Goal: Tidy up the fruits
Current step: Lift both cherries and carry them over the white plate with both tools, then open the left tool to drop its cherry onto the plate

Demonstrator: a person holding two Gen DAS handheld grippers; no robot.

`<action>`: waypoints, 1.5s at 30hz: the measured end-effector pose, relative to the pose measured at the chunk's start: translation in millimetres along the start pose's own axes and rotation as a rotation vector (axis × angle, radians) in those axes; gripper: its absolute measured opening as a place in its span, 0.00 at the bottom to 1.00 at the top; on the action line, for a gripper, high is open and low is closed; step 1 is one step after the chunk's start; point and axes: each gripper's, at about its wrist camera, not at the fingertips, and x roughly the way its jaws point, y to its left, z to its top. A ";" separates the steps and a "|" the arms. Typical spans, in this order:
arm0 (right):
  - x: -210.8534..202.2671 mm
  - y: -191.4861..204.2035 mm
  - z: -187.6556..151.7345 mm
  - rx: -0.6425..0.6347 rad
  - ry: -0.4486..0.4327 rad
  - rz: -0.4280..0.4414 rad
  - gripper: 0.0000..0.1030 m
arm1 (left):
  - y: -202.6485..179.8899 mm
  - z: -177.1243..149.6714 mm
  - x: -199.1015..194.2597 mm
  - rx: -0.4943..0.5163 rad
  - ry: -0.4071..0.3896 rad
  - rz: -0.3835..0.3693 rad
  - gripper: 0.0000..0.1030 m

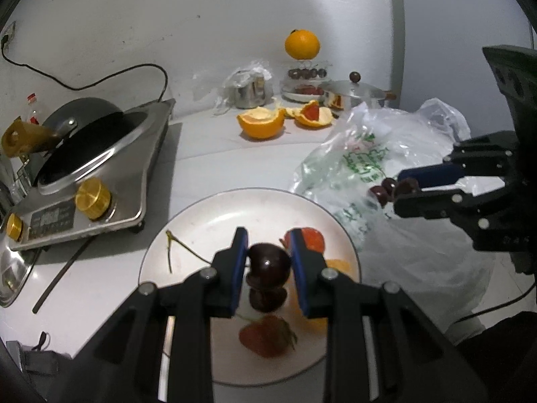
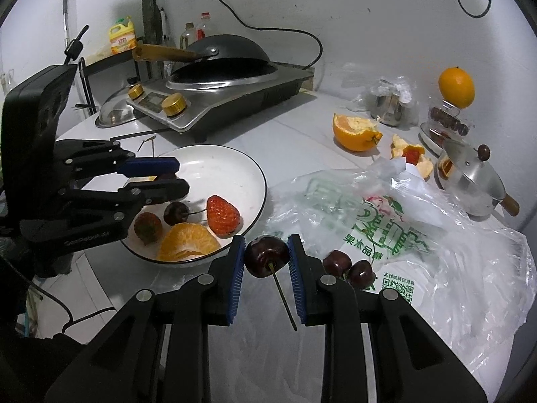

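While the left tongs (image 1: 268,258) pinch a dark red cherry (image 1: 268,263) over the round white ceramic plate (image 1: 201,215), the right tongs (image 2: 265,258) clamp another dark stemmed cherry (image 2: 266,256) above the pale surface (image 2: 302,127). On the plate's 6 o'clock side lie a red strawberry (image 2: 222,215) and an orange segment (image 2: 188,242); at its 3 o'clock, two cherries (image 2: 349,268) rest on a crumpled clear plastic bag (image 2: 436,255).

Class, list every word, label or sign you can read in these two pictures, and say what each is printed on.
"果水品" green print on the plastic bag; reads mirrored, uncertain.
QR code on the bag: small text unreadable.
Yellow bottle label: blurred.
Stove panel: too small.
Left gripper embossed lettering: illegible.
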 end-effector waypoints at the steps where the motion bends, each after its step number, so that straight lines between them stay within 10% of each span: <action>1: 1.3 -1.3 -0.2 0.002 0.002 -0.001 0.27 | 1.2 1.5 2.6 -0.001 0.002 -0.002 0.25; 22: 28.2 -14.5 3.2 0.029 0.045 0.000 0.27 | 22.4 6.4 41.4 -0.086 0.080 -0.038 0.27; 30: 28.3 -3.3 12.5 -0.002 0.045 -0.008 0.27 | 30.0 0.6 23.9 -0.121 0.039 -0.037 0.52; 45: 48.7 28.3 47.9 -0.081 0.017 0.022 0.27 | 62.7 -24.3 -16.1 -0.201 -0.001 0.023 0.52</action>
